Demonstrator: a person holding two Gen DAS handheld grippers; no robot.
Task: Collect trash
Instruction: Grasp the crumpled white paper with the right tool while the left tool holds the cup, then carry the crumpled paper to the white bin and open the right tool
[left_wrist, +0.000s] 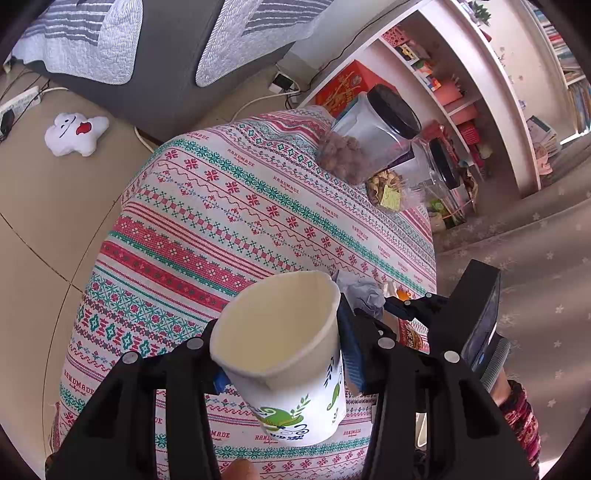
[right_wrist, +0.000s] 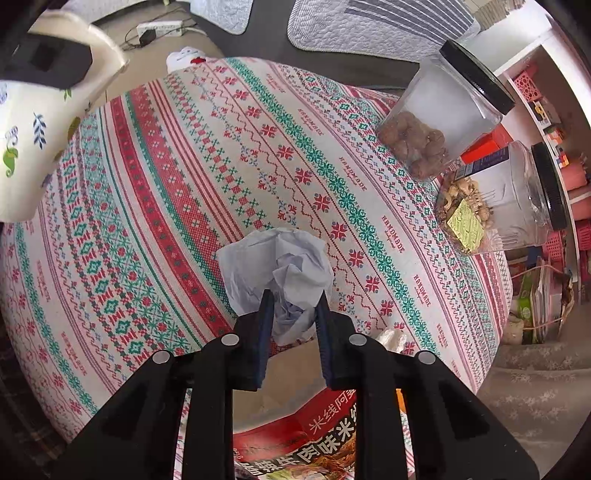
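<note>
My left gripper (left_wrist: 284, 363) is shut on a white paper cup (left_wrist: 284, 354) with green and blue leaf prints, held tilted above the patterned tablecloth (left_wrist: 229, 221). The cup looks empty inside. It also shows in the right wrist view (right_wrist: 44, 122) at the upper left. My right gripper (right_wrist: 293, 306) is shut on a crumpled pale blue tissue (right_wrist: 277, 266), which bulges out past the fingertips above the cloth (right_wrist: 184, 184). The tissue (left_wrist: 364, 291) and the right gripper (left_wrist: 417, 310) show just right of the cup in the left wrist view.
Two clear jars with black lids stand at the table's far right, one with brown nuts (right_wrist: 443, 118), one with pale snacks (right_wrist: 498, 206). A red food wrapper (right_wrist: 314, 443) lies under my right gripper. A small white scrap (right_wrist: 391, 339) lies nearby. A plush toy (left_wrist: 75, 133) lies on the floor.
</note>
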